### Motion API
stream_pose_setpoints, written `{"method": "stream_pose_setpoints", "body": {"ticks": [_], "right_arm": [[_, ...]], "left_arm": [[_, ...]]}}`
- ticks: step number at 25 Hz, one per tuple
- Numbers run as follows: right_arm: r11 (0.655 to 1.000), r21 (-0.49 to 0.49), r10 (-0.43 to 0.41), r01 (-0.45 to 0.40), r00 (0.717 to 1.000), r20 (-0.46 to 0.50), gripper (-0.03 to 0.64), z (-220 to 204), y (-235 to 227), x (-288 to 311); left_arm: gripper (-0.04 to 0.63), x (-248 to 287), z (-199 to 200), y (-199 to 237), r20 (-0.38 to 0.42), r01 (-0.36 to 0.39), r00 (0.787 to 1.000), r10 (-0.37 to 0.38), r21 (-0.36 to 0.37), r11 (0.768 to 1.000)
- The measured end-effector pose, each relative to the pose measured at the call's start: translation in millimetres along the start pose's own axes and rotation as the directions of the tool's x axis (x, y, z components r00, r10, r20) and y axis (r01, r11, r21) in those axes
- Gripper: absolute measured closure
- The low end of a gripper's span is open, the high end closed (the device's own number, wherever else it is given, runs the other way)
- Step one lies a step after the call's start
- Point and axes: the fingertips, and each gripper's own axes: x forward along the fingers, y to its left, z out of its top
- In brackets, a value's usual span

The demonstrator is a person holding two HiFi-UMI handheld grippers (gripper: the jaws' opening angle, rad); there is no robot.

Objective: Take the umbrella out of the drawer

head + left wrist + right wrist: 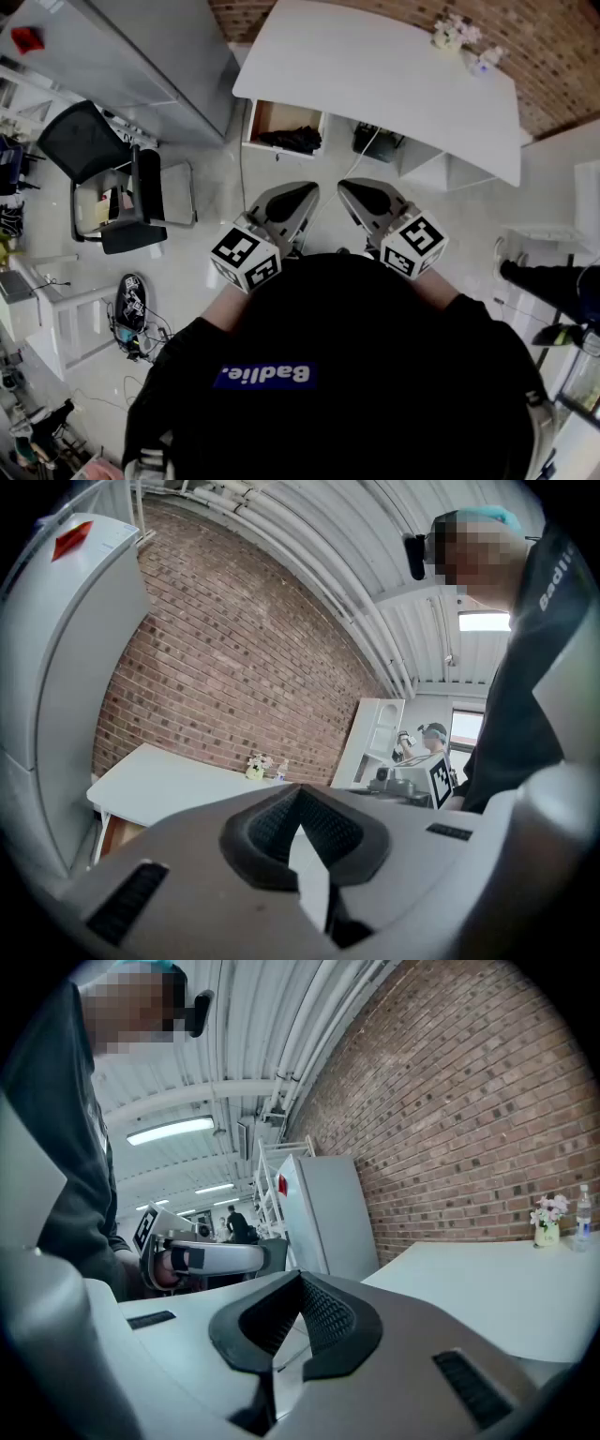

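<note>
The drawer (281, 116) stands pulled out under the left end of the white table (375, 75). A dark folded thing, apparently the umbrella (292, 140), lies at the drawer's front. Both grippers are held side by side in front of my chest, well short of the drawer. My left gripper (302, 194) has its jaws together with nothing between them, as the left gripper view (300, 797) also shows. The right gripper (353, 190) is likewise shut and empty (300, 1283). The umbrella is in neither gripper view.
A black office chair (94, 141) and a tall grey cabinet (141, 56) stand to the left. A flower pot (455, 33) and a bottle (483, 61) are on the table, and a black bag (375, 141) lies under it. Cables (136, 314) lie on the floor; another person's foot (534, 277) is at right.
</note>
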Motion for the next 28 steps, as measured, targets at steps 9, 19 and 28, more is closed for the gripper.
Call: {"method": "stream_pose_setpoints", "body": {"ticks": [9,19,28], "right_arm": [[1.0,0.006,-0.019,0.019,1.0,-0.002,0.591,6.6,-3.9,22.3],[0.998,0.024,-0.055,0.056,0.998,-0.037,0.591,5.2,-19.6,61.8],[0.984,0.041,-0.169,0.172,0.983,-0.069,0.591,9.7,-28.5,97.6]], "left_arm": [[0.595,-4.8,10.3,22.8,-0.015,0.002,1.0,-0.002,0.002,1.0],[0.595,-2.9,11.4,82.1,-0.023,-0.007,1.0,0.009,0.089,0.996],[0.595,-11.1,-6.6,145.8,-0.15,0.066,0.988,-0.04,0.171,0.983]]}}
